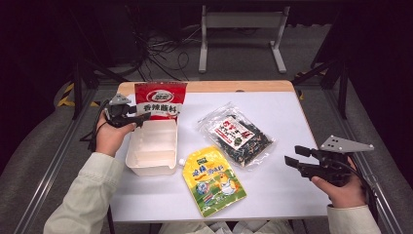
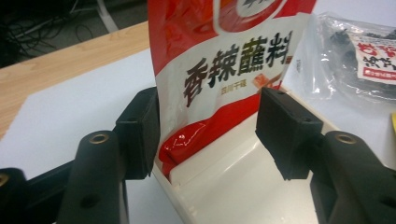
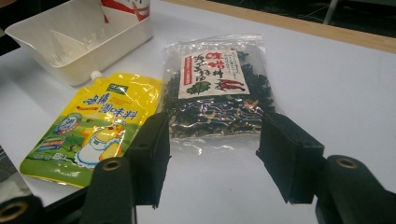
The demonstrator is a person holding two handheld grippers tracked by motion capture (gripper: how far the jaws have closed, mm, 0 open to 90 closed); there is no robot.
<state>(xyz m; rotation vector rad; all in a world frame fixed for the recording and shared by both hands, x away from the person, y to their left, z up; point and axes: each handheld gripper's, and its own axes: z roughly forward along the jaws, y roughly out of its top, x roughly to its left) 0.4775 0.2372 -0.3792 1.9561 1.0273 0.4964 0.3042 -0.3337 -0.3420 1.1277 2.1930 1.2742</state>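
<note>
My left gripper (image 2: 205,135) stands spread around the red-and-white sauce packet (image 2: 224,70), its pads off the film. The packet stands upright left of centre in the high view, its bottom tucked into the far end of the cream tray (image 1: 151,165), glossy, with bold black characters. Its top is cut off in the left gripper view. My right gripper (image 3: 210,158) is also spread, holding nothing, above the seaweed bag (image 3: 217,88).
</note>
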